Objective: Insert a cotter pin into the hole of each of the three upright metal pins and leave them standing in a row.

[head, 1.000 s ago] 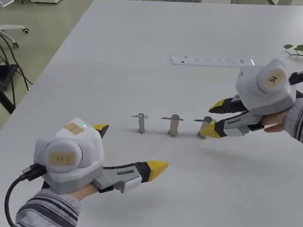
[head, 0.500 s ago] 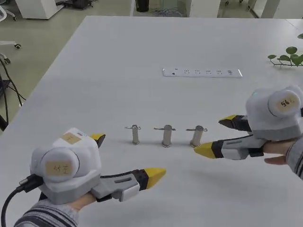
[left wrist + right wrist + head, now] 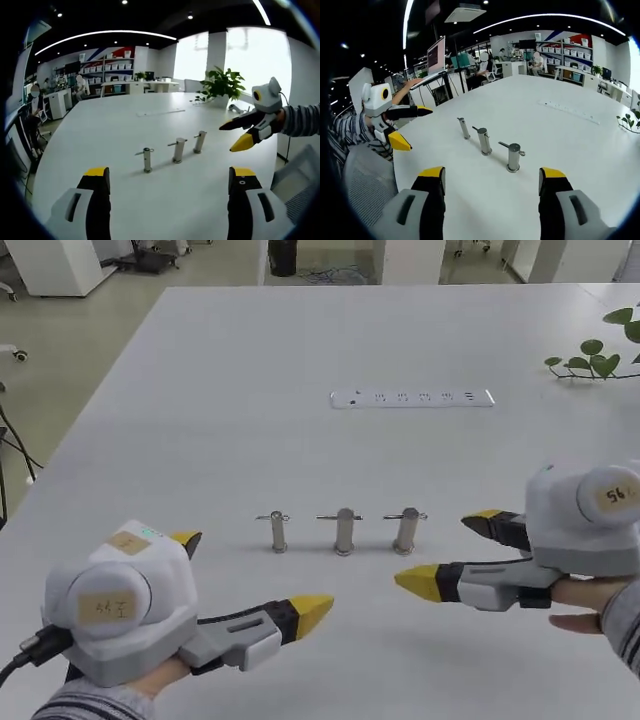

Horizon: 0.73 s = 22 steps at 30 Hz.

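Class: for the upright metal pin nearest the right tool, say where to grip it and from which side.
Probably the bare shaft of the right-hand pin, below its cotter pin, which crosses the top along the row. Come from the open right end with the right tool, since the middle pin stands on its left.

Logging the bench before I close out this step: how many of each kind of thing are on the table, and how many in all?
Upright metal pins: 3
Cotter pins, one through each pin: 3
Power strip: 1
Plant: 1
Total: 8
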Available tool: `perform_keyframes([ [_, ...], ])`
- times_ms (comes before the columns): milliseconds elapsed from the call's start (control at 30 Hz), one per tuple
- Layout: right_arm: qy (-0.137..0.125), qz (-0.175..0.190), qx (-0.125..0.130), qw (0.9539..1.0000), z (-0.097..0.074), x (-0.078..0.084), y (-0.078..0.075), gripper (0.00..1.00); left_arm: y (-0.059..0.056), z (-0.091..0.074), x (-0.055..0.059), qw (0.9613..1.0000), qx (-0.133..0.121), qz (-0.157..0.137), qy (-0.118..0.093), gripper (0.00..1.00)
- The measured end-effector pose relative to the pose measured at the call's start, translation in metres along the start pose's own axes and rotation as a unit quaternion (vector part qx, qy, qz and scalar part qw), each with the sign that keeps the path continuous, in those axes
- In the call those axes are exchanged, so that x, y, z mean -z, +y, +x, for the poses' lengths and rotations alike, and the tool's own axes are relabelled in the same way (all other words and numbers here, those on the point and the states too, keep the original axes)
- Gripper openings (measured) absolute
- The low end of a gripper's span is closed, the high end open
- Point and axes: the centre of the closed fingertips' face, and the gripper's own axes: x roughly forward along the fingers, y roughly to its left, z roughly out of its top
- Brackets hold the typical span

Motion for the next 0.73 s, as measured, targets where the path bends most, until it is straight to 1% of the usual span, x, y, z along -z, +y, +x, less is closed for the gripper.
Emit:
perform_keyframes([
  [100, -0.017, 0.009, 0.016, 0.9997, -0.0021, -0.0016, 0.0024, 0.75, 0.0018, -0.0012, 0.0021, 1.0000, -0.005, -0.005, 0.004, 0.97],
  [167, -0.018, 0.009, 0.021, 0.9996, -0.0027, 0.0014, 0.0061, 0.75, 0.0026, -0.0021, 0.0034, 0.9999, -0.008, -0.007, 0.006, 0.97],
  [233, -0.020, 0.014, 0.029, 0.9993, -0.0033, 0.0049, 0.0060, 0.75, 0.0027, -0.0026, 0.0049, 0.9999, -0.011, -0.007, 0.007, 0.97],
  [300, -0.027, 0.028, 0.036, 0.9986, -0.0040, 0.0056, 0.0052, 0.75, 0.0031, -0.0025, 0.0065, 0.9998, -0.013, -0.007, 0.009, 0.97],
  [367, -0.035, 0.048, 0.033, 0.9977, -0.0043, 0.0057, 0.0071, 0.74, 0.0027, -0.0025, 0.0069, 0.9998, -0.014, -0.010, 0.009, 0.97],
  [400, -0.034, 0.055, 0.034, 0.9974, -0.0046, 0.0065, 0.0073, 0.73, 0.0020, -0.0025, 0.0068, 0.9998, -0.013, -0.012, 0.009, 0.96],
  [433, -0.034, 0.056, 0.039, 0.9971, -0.0050, 0.0069, 0.0062, 0.73, 0.0014, -0.0028, 0.0069, 0.9998, -0.013, -0.013, 0.009, 0.96],
  [633, -0.048, 0.065, 0.047, 0.9956, -0.0083, 0.0036, 0.0068, 0.73, 0.0015, -0.0034, 0.0043, 0.9997, -0.016, -0.017, 0.004, 0.96],
  [733, -0.051, 0.069, 0.048, 0.9951, -0.0095, 0.0035, 0.0085, 0.73, 0.0017, -0.0033, 0.0048, 0.9998, -0.017, -0.012, 0.005, 0.96],
])
